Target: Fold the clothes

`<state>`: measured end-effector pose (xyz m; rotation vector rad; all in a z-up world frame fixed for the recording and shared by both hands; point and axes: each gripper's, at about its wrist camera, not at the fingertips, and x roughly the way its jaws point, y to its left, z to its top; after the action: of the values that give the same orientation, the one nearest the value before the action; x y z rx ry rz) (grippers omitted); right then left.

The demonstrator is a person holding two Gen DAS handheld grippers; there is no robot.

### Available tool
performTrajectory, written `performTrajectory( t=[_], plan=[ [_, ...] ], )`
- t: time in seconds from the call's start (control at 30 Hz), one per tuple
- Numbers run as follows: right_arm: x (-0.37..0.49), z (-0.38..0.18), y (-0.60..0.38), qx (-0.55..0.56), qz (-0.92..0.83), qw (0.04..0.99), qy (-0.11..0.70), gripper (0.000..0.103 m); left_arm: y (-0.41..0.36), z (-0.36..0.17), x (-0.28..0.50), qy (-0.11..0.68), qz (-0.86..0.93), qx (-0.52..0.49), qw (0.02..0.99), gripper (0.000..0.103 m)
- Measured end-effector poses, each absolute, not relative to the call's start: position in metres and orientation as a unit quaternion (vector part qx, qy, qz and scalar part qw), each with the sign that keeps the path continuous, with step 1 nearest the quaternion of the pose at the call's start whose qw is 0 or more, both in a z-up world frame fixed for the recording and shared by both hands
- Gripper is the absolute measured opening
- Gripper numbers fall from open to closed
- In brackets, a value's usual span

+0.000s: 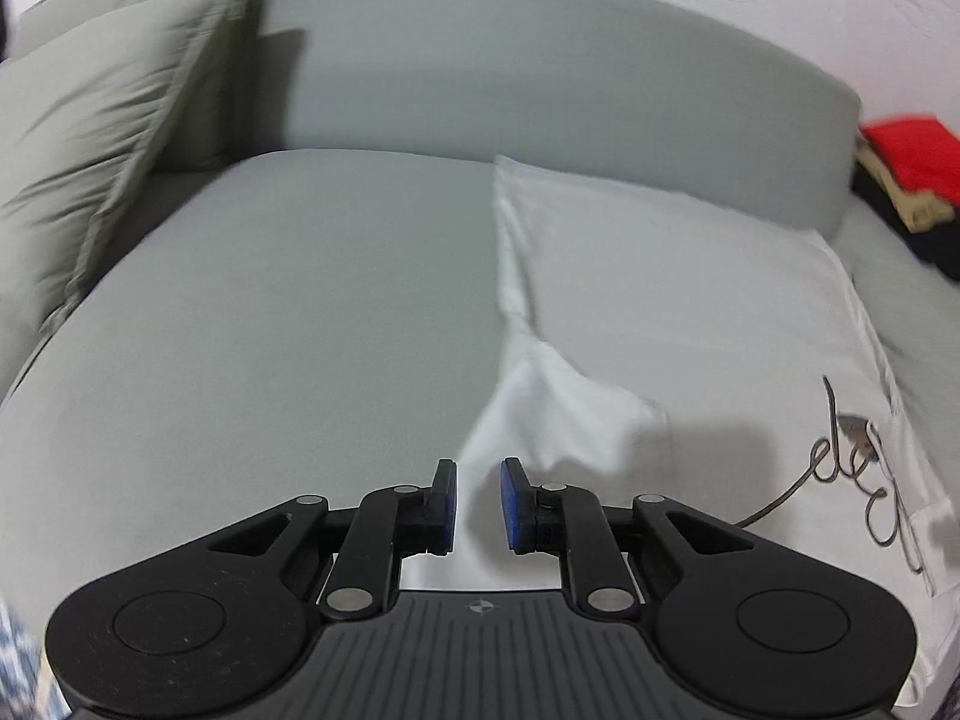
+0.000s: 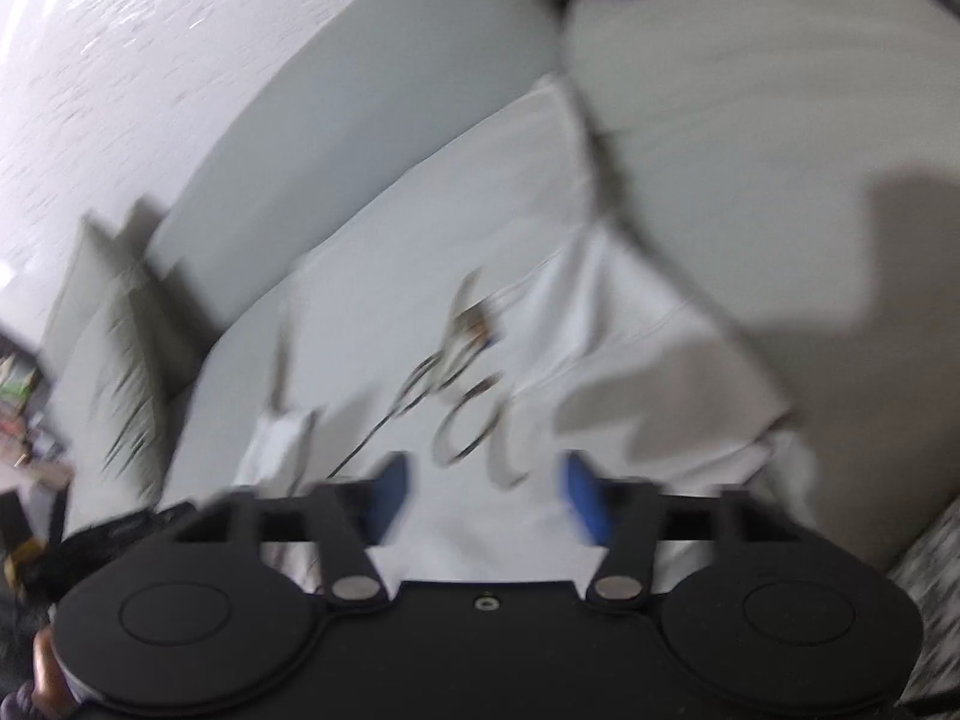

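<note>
- Left wrist view: pillows (image 1: pixel 90 138) lean at the far left against the grey headboard (image 1: pixel 510 78).
- The grey bed (image 1: pixel 270 312) fills the left and middle, bare and smooth.
- The left tool (image 1: pixel 478 501) sits low in the middle, its blue pads a little apart with nothing between them; they hang just above the near left edge of the white shirt (image 1: pixel 672 312).
- The shirt lies flat on the right half of the bed, one fold raised into a small peak just past the tool's tips.
- A grey scribbled print (image 1: pixel 864 468) shows on the shirt near its right edge.
- At the far right, a red garment (image 1: pixel 912 156) lies on dark clothes (image 1: pixel 924 240) beside the end of the headboard.
- Right wrist view, heavily blurred: pillows (image 2: pixel 114 348) at the left, the headboard (image 2: pixel 360 120) running up to the right.
- The shirt (image 2: pixel 480 228) spreads across the middle of the bed (image 2: pixel 750 120), the same print (image 2: pixel 462 384) just ahead of the tool.
- The right tool (image 2: pixel 486 501) is low in the middle, its blue pads wide apart over the shirt's near part, gripping nothing.
- Dark shadows fall on the bed at the right.
- A bit of a hand (image 2: pixel 45 678) shows at the bottom left corner.
</note>
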<state>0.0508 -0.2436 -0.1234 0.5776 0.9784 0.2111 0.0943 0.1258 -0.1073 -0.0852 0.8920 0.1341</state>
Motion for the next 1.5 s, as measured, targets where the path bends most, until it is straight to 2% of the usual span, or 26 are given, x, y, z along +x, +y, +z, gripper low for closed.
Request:
performTrajectory(
  t=[0.07,0.2,0.27,0.37,0.53,0.6,0.67,0.73,0.83,1.07,1.2,1.27,1.33,1.5],
  plan=[
    [0.056,-0.123,-0.251,0.267,0.080,0.847,0.453,0.022,0.127,-0.117,0.112,0.441,0.064,-0.031,0.895,0.013],
    [0.068,-0.122,-0.263,0.255,0.048,0.862,0.436,0.022,0.139,-0.145,0.145,0.503,0.125,0.005,0.855,0.023],
    [0.075,-0.122,-0.265,0.250,0.042,0.865,0.433,0.022,0.147,-0.141,0.142,0.516,0.131,0.005,0.846,0.025],
    [0.087,-0.122,-0.268,0.242,0.033,0.870,0.429,0.022,0.154,-0.132,0.128,0.524,0.158,0.042,0.836,0.025],
    [0.097,-0.125,-0.269,0.238,0.026,0.869,0.433,0.022,0.174,-0.105,0.087,0.477,0.116,-0.047,0.870,0.020],
    [0.102,-0.130,-0.263,0.219,0.026,0.868,0.444,0.022,0.158,-0.104,0.082,0.473,0.093,-0.018,0.876,0.023],
    [0.104,-0.139,-0.255,0.190,0.026,0.868,0.459,0.022,0.144,-0.119,0.090,0.525,0.106,0.039,0.844,0.024],
    [0.107,-0.147,-0.246,0.160,0.027,0.866,0.472,0.023,0.139,-0.123,0.091,0.543,0.122,0.072,0.828,0.025],
    [0.086,-0.141,-0.240,0.109,0.019,0.869,0.482,0.025,0.145,-0.122,0.081,0.551,0.133,0.068,0.821,0.025],
    [0.016,-0.131,-0.274,0.126,0.009,0.845,0.520,0.034,0.150,-0.105,0.032,0.519,0.122,0.036,0.845,0.023],
    [-0.001,-0.110,-0.272,0.125,0.024,0.867,0.481,0.034,0.135,-0.093,0.012,0.460,0.089,0.013,0.883,0.023],
    [0.002,-0.103,-0.267,0.134,0.041,0.876,0.461,0.033,0.124,-0.090,0.012,0.440,0.070,0.011,0.895,0.026],
    [0.008,-0.099,-0.258,0.129,0.052,0.884,0.446,0.024,0.110,-0.092,0.020,0.440,0.054,0.016,0.896,0.028],
    [0.033,-0.102,-0.232,0.102,0.056,0.887,0.447,0.024,0.088,-0.112,0.046,0.460,0.037,0.024,0.887,0.030]
  ],
)
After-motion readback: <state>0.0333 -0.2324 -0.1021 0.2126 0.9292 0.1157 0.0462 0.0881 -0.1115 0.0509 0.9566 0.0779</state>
